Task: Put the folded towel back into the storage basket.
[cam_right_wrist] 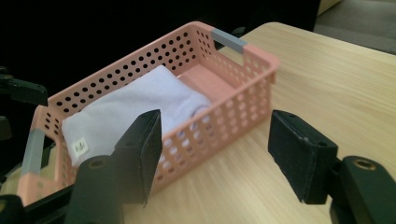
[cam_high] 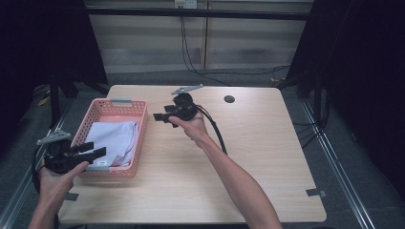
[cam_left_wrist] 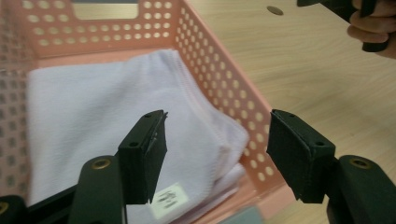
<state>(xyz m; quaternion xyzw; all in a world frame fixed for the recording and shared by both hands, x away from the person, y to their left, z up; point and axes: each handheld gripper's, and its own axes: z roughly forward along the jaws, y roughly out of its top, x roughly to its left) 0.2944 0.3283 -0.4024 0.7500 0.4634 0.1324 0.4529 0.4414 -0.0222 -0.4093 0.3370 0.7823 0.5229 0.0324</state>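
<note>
Item: folded white towel (cam_high: 116, 139) lying in pink basket (cam_high: 139, 143) at table's left; left gripper (cam_high: 95, 150) and right gripper (cam_high: 159, 117), 2 units, jaws wide, empty—best drawn clear without snagging basket rim.

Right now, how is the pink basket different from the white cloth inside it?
The pink basket is hard plastic full of holes; the white cloth is soft and plain. The basket stands open with grey handles; the cloth lies folded and carries a small label. The cloth fills most of the basket's floor. Neither is held.
</note>
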